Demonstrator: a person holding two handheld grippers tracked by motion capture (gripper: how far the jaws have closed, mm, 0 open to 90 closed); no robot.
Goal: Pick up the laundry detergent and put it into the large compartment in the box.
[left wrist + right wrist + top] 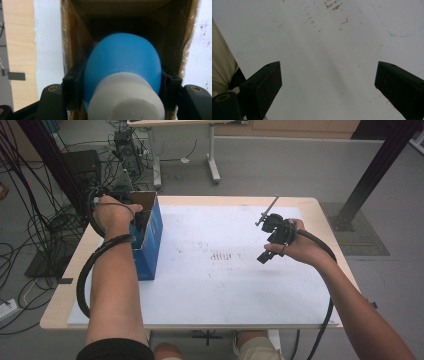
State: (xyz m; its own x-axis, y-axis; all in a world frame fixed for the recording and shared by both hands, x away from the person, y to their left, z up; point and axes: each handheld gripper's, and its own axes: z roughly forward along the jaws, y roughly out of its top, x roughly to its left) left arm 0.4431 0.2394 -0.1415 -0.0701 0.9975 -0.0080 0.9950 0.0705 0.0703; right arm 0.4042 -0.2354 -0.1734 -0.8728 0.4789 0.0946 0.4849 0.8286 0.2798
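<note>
A blue bottle (122, 55) with a white cap (126, 100) is clamped between the black jaws of my left gripper (122, 77), cap end toward the camera. Its rounded blue end points down into an open cardboard box (75, 37) with brown inner walls. In the high view this box (152, 240) is blue outside and stands at the left of the white mat, with my left hand (112, 212) over its open top. My right gripper (270, 242) hovers above the right half of the mat. Its jaws (328, 77) stand wide apart with nothing between them.
A white mat (225, 285) with small brown specks covers most of the wooden table (60, 310). Black cables trail from both grippers. Beyond the table are a floor with tangled cables, another table's legs and a dark post at the right.
</note>
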